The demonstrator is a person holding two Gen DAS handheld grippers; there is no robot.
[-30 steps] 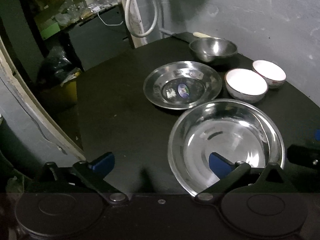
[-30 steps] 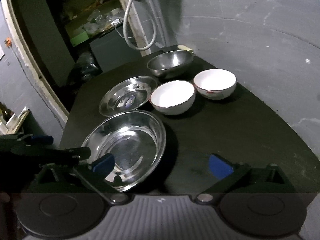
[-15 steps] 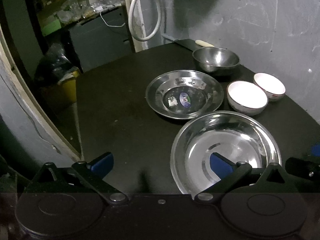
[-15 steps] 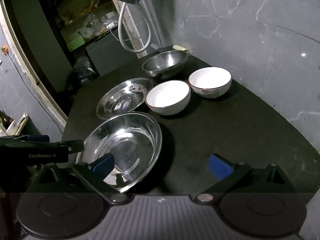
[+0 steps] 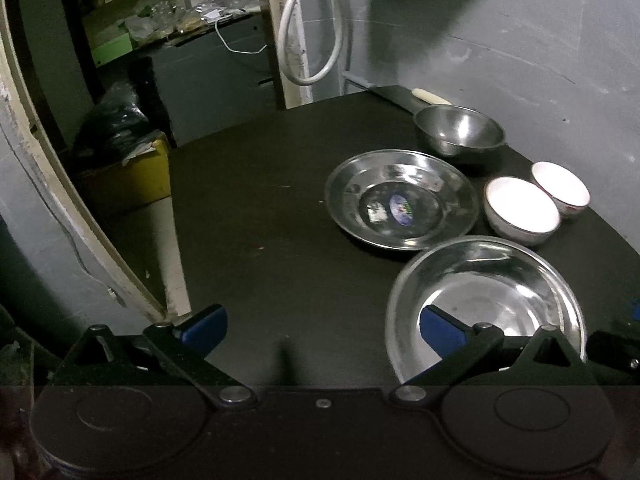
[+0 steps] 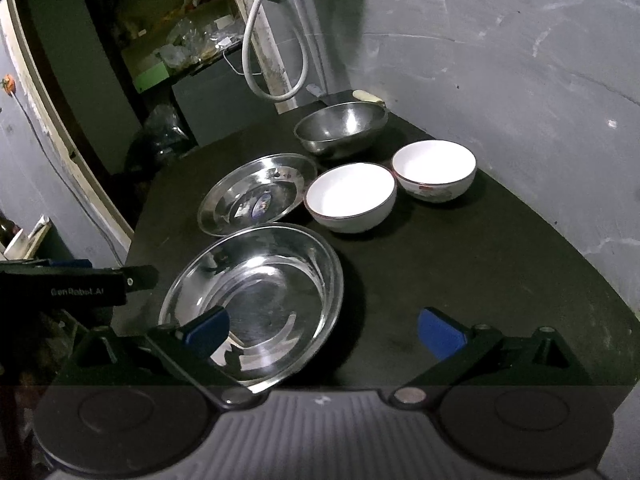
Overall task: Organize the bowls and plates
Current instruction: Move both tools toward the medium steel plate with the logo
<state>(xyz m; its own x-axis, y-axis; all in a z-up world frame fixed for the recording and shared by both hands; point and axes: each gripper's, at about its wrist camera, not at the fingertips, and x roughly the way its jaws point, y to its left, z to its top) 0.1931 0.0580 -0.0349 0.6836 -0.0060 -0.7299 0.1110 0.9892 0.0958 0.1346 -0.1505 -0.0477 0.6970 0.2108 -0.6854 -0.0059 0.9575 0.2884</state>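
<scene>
On a black table [image 5: 248, 240] stand a large steel plate [image 5: 492, 292], a smaller steel plate with stickers [image 5: 400, 204], two white bowls [image 5: 520, 208] [image 5: 560, 188] and a steel bowl [image 5: 460, 130]. My left gripper [image 5: 320, 328] is open above the table's near edge, its right finger over the large plate's rim. My right gripper [image 6: 324, 330] is open and empty, its left finger over the large plate [image 6: 256, 292]. The right wrist view also shows the sticker plate [image 6: 256, 196], the white bowls [image 6: 352, 196] [image 6: 434, 172] and the steel bowl [image 6: 340, 128].
A grey wall [image 6: 520, 80] runs behind and right of the table. A white hose [image 5: 308, 40] hangs at the back. A yellow bin [image 5: 128, 176] and cluttered shelves [image 5: 160, 28] stand left of the table. The left gripper's body [image 6: 72, 284] shows at the right view's left edge.
Both grippers have drawn back and up a little from the dishes, so more of the table shows. The dishes have not moved and both grippers stay open.
</scene>
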